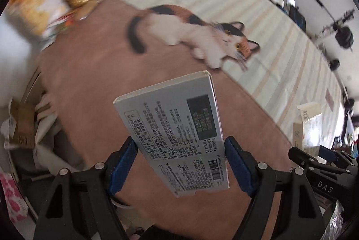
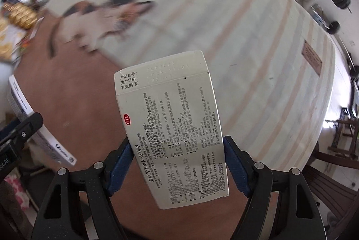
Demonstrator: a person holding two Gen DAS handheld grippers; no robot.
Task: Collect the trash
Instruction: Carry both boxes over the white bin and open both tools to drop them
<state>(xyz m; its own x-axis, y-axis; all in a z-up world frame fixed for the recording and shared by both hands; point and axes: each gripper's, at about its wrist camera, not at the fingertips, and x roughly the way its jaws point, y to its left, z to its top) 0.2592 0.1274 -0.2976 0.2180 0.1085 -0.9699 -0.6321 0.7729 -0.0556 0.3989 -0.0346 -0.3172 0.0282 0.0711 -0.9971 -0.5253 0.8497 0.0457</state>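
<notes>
the table [image 1: 94, 87] is wide, brown on the near side, with a pale striped cloth [image 1: 258, 74] bearing a printed cat [image 1: 195, 33] beyond. off its left edge in the left wrist view sits an open bin or bag [image 1: 29, 128] of crumpled paper and card, which looks like the place for trash.

both boxes are up off the table. the left gripper [image 1: 180, 163] is clamped on a grey medicine box [image 1: 177, 132], blue pads pressing its long sides near the lower half. the right gripper [image 2: 178, 163] grips a white medicine box [image 2: 172, 128] the same way, most of the carton standing out past the pads.

the main risk, as i judge it, is a slip: each carton is light, probably empty, and held only by its thin card walls, so a quick swing could tilt it or crush it loose. the two grippers are near each other, each showing in the other's view, so they could knock together over the bin. a release off the opening would drop a box to the floor.
</notes>
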